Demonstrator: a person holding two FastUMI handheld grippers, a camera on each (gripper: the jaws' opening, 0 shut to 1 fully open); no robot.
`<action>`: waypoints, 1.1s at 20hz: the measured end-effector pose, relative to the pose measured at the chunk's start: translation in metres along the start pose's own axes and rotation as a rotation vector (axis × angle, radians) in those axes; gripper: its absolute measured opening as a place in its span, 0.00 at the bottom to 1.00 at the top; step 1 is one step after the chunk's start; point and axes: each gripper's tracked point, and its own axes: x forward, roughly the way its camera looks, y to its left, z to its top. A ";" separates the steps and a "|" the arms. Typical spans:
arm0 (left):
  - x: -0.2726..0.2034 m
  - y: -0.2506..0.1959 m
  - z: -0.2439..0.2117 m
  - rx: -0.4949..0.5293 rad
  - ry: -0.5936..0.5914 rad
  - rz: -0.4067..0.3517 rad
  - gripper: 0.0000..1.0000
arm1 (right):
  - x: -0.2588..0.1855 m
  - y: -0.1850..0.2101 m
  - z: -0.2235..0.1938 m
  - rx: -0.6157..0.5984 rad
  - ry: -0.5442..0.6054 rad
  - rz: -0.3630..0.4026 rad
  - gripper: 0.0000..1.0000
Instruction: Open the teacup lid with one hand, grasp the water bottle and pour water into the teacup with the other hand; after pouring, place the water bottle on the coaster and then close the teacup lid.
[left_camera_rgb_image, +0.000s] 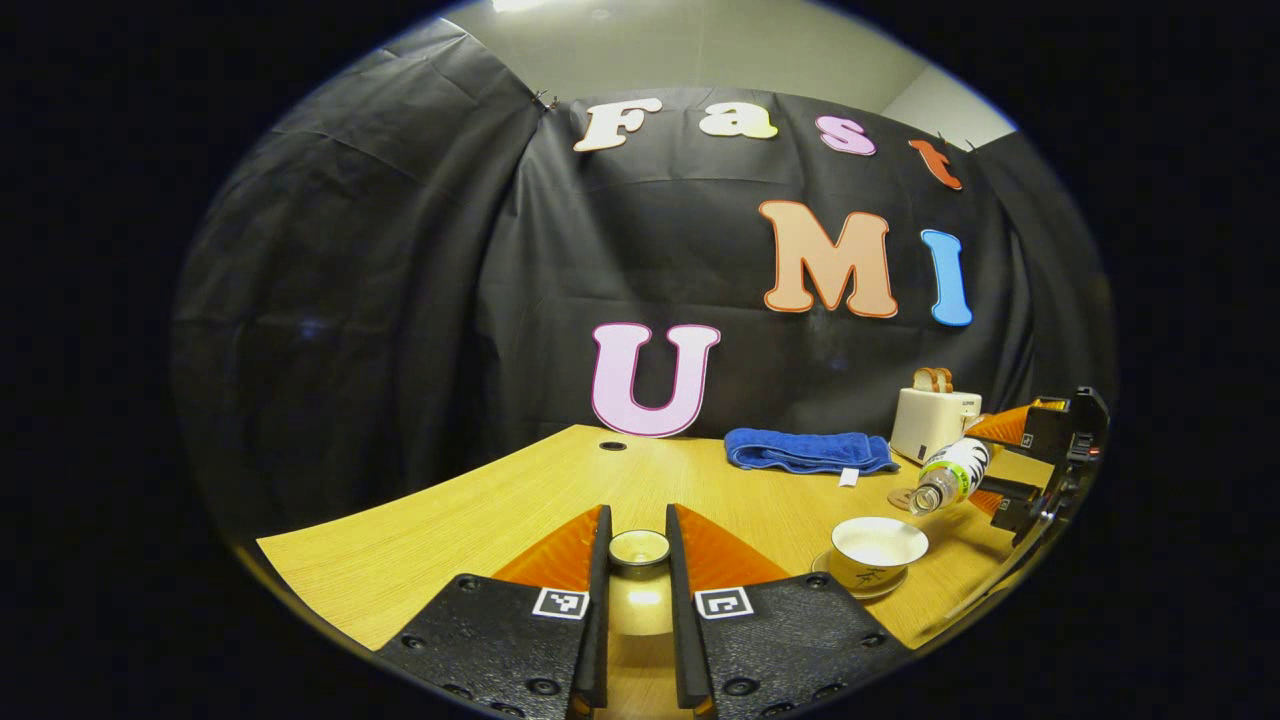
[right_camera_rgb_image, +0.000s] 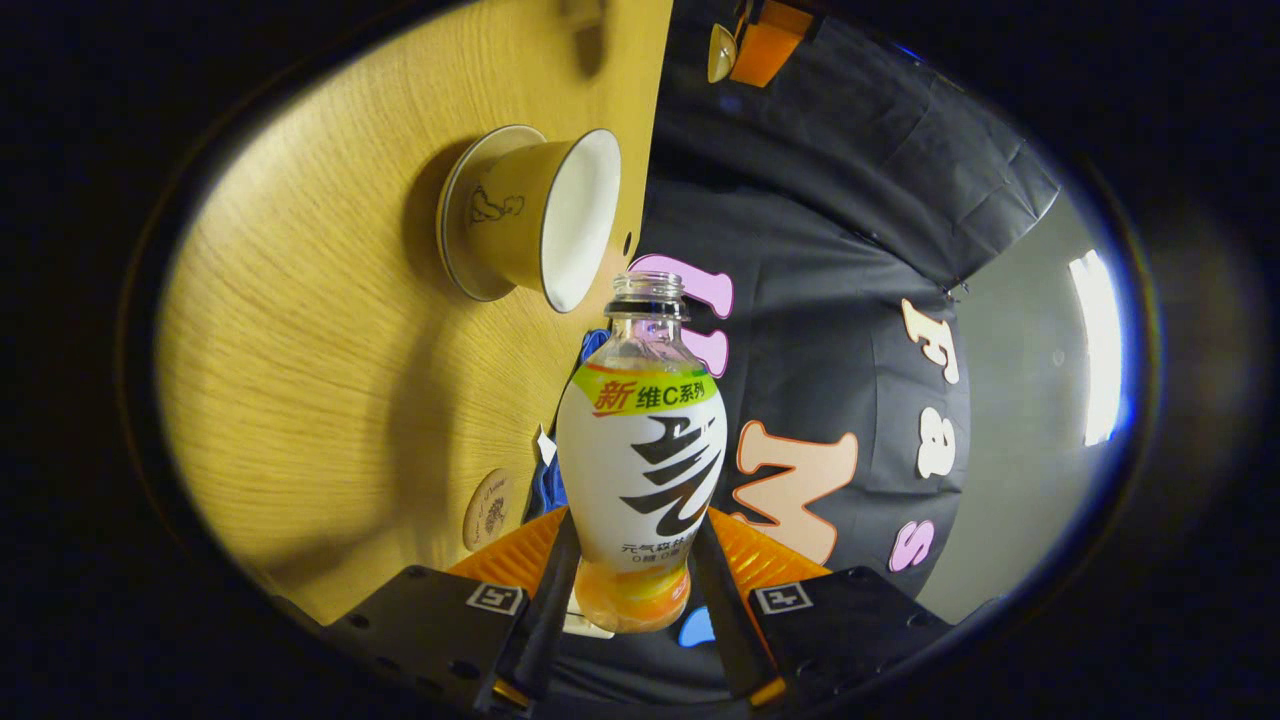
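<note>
My left gripper (left_camera_rgb_image: 638, 525) is shut on the small round teacup lid (left_camera_rgb_image: 639, 548), held just above the wooden table (left_camera_rgb_image: 480, 520). The white teacup (left_camera_rgb_image: 878, 552) stands uncovered on its saucer to the right. My right gripper (left_camera_rgb_image: 990, 482) holds the water bottle (left_camera_rgb_image: 955, 472) tilted, its uncapped neck pointing down toward the cup from the upper right. In the right gripper view the labelled bottle (right_camera_rgb_image: 640, 450) sits between my right gripper's (right_camera_rgb_image: 638, 535) fingers, its mouth near the rim of the teacup (right_camera_rgb_image: 530, 215). I see no stream of water. A round coaster (left_camera_rgb_image: 903, 497) lies behind the cup.
A folded blue towel (left_camera_rgb_image: 808, 450) lies at the back of the table, with a white toaster (left_camera_rgb_image: 935, 420) to its right. The coaster (right_camera_rgb_image: 487, 508) is close to the bottle's base in the right gripper view. The left gripper (right_camera_rgb_image: 755, 40) and lid appear far off.
</note>
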 end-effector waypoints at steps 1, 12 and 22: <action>-0.001 0.001 0.000 -0.002 0.001 -0.001 0.24 | 0.000 0.000 -0.001 -0.022 -0.008 -0.002 0.69; -0.003 -0.005 0.005 -0.017 -0.009 -0.015 0.24 | 0.009 -0.016 0.011 -0.185 -0.068 -0.010 0.69; -0.005 -0.008 0.007 -0.024 -0.005 -0.025 0.24 | 0.006 -0.021 0.026 -0.247 -0.107 0.002 0.68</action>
